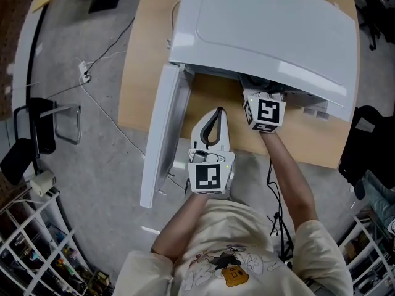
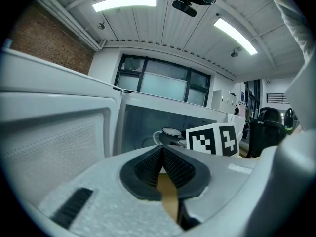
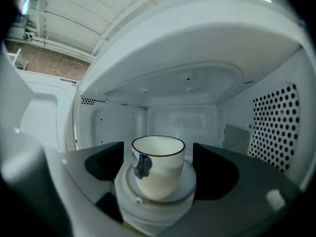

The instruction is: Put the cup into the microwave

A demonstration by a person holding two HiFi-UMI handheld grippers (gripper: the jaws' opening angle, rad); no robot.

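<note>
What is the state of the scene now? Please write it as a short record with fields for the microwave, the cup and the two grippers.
microwave: white, stands on a wooden table; microwave
door: open, swung out to the left in the head view
cup: white with a dark rim, upright inside the microwave
right gripper: reaches into the microwave, jaws apart, cup between them but not pressed
left gripper: outside, in front of the microwave, jaws together, holds nothing

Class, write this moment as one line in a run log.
cup: upright inside microwave | door: open | right gripper: open, jaws either side of cup | left gripper: shut, empty
</note>
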